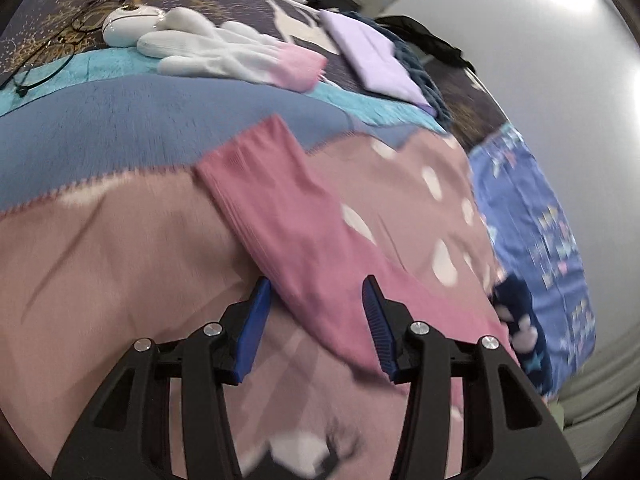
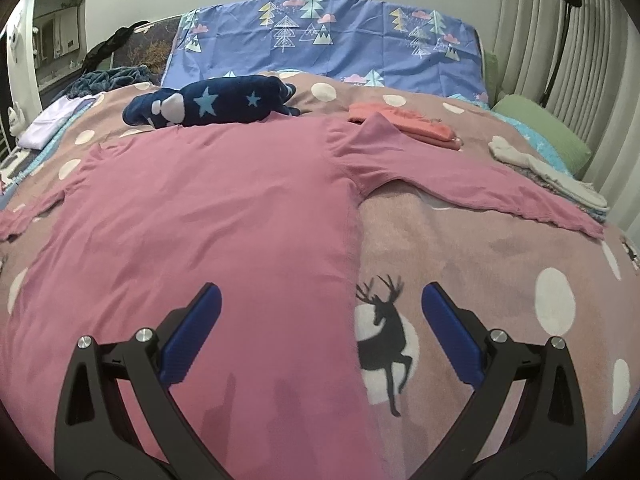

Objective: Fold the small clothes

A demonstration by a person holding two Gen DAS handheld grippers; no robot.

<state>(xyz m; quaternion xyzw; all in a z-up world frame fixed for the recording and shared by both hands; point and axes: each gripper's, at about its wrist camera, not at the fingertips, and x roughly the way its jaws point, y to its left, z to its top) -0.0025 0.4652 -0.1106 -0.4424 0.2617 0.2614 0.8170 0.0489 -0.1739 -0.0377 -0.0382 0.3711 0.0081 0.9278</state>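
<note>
The pink long-sleeved top [image 2: 208,216] lies flat and face-down-or-up, I can't tell which, spread on the bed over a dusty-pink blanket [image 2: 480,264] with white dots and a black deer; its body runs toward the near edge and both sleeves are stretched out to the sides. So the garment looks laid out and the folding itself seems only to be starting, with the sleeves first. The left hand-held gripper [image 1: 316,300] is down at the left sleeve [image 1: 280,200], its blue pads about half apart on either side of the cloth; the view is blurred, and I don't see the pads pressing, so the sleeve is between them but not pinched. The right hand-held gripper [image 2: 320,300] hangs wide apart and empty over the top's right hem edge. Next, I'd judge, the left needs to close on the sleeve and carry it across the body. A navy star-patterned piece [image 2: 216,100] and a coral item [image 2: 400,120] lie beyond, near the blue pillow [image 2: 328,40].
</note>
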